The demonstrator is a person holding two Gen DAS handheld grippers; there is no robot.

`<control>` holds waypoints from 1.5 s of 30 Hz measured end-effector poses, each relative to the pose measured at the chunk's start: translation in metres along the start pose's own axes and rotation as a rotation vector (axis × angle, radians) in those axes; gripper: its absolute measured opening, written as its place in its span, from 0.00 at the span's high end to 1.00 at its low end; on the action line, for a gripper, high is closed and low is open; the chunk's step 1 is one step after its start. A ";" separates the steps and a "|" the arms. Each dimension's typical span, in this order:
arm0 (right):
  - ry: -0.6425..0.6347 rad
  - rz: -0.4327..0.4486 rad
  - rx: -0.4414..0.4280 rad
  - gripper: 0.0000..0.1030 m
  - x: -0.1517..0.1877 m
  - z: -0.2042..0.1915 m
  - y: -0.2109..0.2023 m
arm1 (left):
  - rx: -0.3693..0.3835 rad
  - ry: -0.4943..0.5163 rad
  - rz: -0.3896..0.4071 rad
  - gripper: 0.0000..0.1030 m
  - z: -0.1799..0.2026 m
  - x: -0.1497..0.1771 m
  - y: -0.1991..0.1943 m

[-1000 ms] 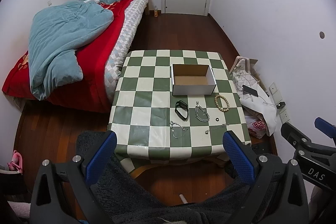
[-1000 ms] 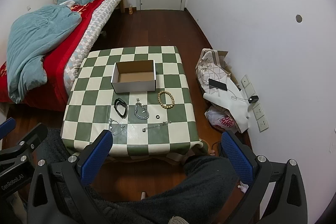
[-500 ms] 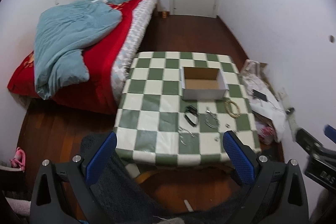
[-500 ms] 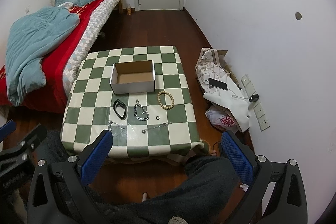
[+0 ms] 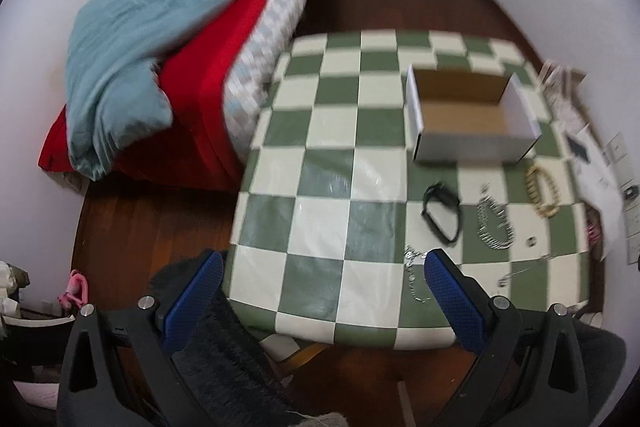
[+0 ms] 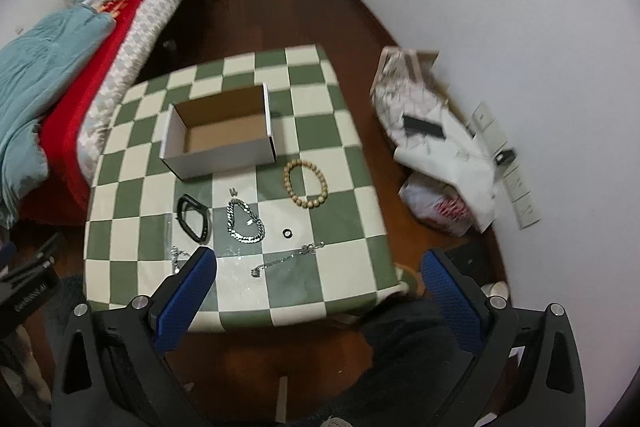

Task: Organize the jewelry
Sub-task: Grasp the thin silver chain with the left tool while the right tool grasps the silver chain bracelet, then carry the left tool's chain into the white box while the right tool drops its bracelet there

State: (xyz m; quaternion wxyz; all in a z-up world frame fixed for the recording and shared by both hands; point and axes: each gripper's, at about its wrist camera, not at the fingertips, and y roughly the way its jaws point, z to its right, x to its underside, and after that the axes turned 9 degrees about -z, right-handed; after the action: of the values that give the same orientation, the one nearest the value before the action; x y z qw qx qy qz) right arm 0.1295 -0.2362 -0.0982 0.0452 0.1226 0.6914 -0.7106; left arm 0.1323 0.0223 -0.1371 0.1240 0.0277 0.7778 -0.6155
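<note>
Checkered table (image 6: 352, 155): both grippers, left (image 5: 320, 301) and right (image 6: 320, 297), hover with jaws wide and empty. Lower your right gripper squarely over the near thin chain (image 6: 286, 259), then carry it to the far box (image 6: 220, 131).

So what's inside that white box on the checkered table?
Nothing that shows: the white box is open, and only its bare brown cardboard floor is visible. Its near wall hides a strip of that floor. The beaded bracelet lies outside on the table.
</note>
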 end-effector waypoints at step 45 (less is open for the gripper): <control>-0.067 -0.205 -0.105 0.92 -0.026 -0.062 0.192 | -0.008 0.231 -0.123 1.00 0.045 -0.012 0.112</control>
State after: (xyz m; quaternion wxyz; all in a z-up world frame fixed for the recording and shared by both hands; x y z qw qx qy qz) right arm 0.2060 -0.1852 -0.2794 0.0017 0.0247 0.7346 -0.6781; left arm 0.1727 0.0073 -0.2499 -0.0045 0.0504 0.7897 -0.6114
